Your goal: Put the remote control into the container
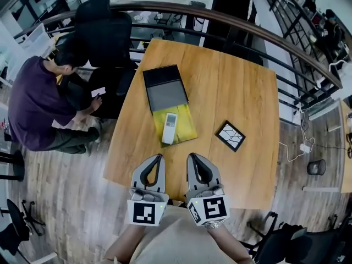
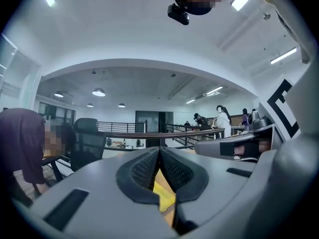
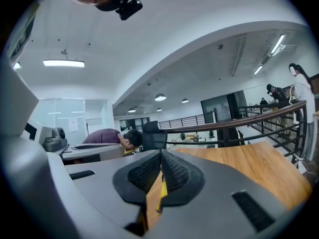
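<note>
A white remote control (image 1: 170, 127) lies on a yellow sheet (image 1: 183, 124) near the middle of the wooden table (image 1: 247, 92). Just beyond it rests a shallow black container (image 1: 165, 87) with a grey inside. My left gripper (image 1: 159, 158) and right gripper (image 1: 192, 157) hover side by side over the table's near edge, a short way short of the remote. Both are shut with nothing between the jaws. In the left gripper view the shut tips (image 2: 159, 150) hide all but a sliver of yellow; in the right gripper view the shut tips (image 3: 161, 154) do the same.
A small black-framed tile (image 1: 230, 135) lies to the right of the yellow sheet. A person in a purple top (image 1: 34, 101) sits by a black chair (image 1: 102, 34) at the table's left side. A curved railing (image 1: 231, 23) runs behind the table.
</note>
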Demonstrator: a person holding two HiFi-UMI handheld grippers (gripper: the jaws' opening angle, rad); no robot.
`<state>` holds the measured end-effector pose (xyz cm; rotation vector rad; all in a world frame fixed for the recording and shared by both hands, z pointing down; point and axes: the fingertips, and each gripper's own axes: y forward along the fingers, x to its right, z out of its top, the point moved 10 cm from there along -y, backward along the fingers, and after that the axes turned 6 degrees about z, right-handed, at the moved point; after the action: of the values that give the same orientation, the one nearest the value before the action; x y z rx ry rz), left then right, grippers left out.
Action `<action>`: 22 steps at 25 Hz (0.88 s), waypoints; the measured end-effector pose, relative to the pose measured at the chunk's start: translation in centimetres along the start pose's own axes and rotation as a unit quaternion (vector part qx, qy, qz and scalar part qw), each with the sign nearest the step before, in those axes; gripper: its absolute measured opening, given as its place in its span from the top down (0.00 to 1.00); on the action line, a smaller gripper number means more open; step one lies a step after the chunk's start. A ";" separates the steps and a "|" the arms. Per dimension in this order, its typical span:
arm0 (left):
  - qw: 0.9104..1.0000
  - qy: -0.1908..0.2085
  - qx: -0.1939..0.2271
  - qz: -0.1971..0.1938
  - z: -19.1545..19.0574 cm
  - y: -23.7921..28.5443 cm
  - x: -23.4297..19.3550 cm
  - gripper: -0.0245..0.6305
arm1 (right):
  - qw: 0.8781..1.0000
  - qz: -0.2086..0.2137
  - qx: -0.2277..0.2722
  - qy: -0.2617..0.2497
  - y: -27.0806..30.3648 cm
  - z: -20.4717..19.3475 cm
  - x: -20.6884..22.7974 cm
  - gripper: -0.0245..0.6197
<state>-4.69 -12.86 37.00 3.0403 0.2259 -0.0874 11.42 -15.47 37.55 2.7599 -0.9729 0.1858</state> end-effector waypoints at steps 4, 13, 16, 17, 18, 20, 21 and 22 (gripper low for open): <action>1.000 0.008 0.005 -0.001 0.7 -0.6 0.3 0.94 | 1.000 0.004 0.013 -0.009 -0.7 0.8 -0.6 0.93; 1.000 0.007 0.016 -0.007 0.9 -1.3 1.2 0.94 | 1.000 -0.006 0.013 -0.018 -2.1 0.7 -0.9 0.93; 1.000 0.002 0.017 -0.006 0.7 -1.2 1.4 0.94 | 1.000 -0.007 0.009 -0.024 -2.4 0.7 -1.0 0.93; 1.000 -0.002 0.018 -0.005 0.7 -1.2 1.4 0.94 | 1.000 -0.008 0.008 -0.026 -2.5 0.7 -1.0 0.93; 1.000 -0.005 0.020 -0.002 0.6 -1.3 1.5 0.94 | 1.000 -0.008 0.007 -0.029 -2.6 0.7 -1.0 0.93; 1.000 -0.007 0.020 0.002 0.5 -1.3 1.6 0.94 | 0.999 -0.010 0.006 -0.031 -2.7 0.7 -0.9 0.93; 1.000 -0.007 0.022 0.003 0.4 -1.3 1.5 0.94 | 0.999 -0.011 0.005 -0.032 -2.6 0.7 -0.9 0.93; 1.000 -0.007 0.024 0.004 0.4 -1.2 1.3 0.94 | 0.999 -0.013 0.004 -0.033 -2.5 0.7 -0.9 0.93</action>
<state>-3.57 -11.56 36.42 3.0863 0.2152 -0.1138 12.31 -13.15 36.36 2.8014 -0.9546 0.0949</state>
